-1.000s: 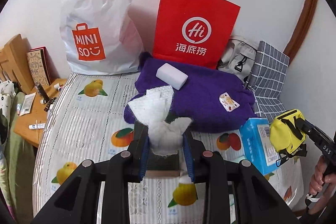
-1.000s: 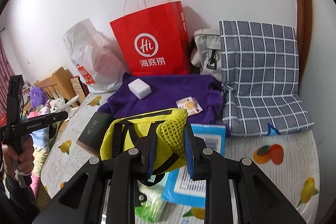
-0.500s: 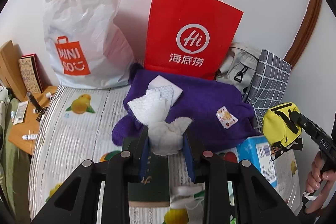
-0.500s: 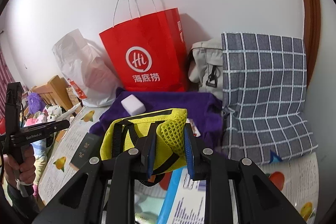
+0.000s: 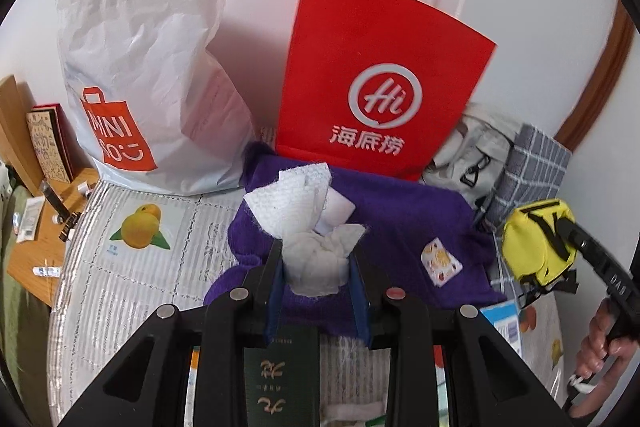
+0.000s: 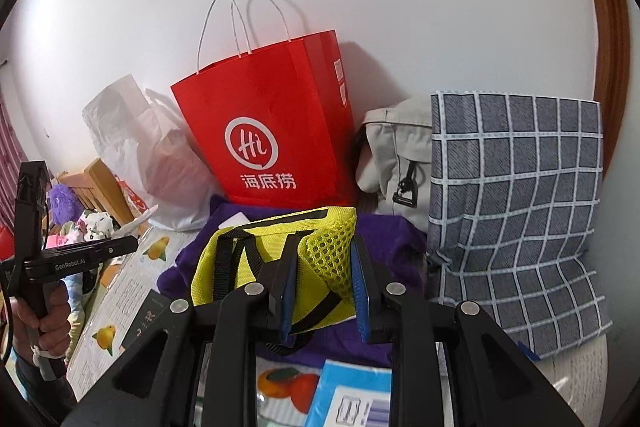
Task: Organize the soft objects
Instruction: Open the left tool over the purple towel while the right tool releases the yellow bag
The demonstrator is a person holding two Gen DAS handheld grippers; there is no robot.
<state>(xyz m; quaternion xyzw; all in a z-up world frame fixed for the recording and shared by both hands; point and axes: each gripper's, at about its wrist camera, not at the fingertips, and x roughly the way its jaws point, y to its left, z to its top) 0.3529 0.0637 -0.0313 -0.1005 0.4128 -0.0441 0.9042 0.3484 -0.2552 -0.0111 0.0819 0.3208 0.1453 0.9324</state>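
Soft objects held aloft, one per claw: left claw [image 5: 318, 267] clamped on crumpled white tissue wad [image 5: 304, 223]; right claw [image 6: 324, 283] pinching yellow mesh pouch [image 6: 280, 263] by its netted side. Both hang over purple towel [image 5: 400, 223] on the bed, facing red paper bag [image 6: 272, 131]. Likely destination that bag. Advice: lift above the rim first, centre over the opening, then release; loose pouch straps may snag.

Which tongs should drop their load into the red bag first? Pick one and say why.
Left, probably. The left tongs, shut on the white cloth, point almost straight at the red bag. The right tongs, shut on the yellow pouch, sit further right, aimed between it and the checked cushion.
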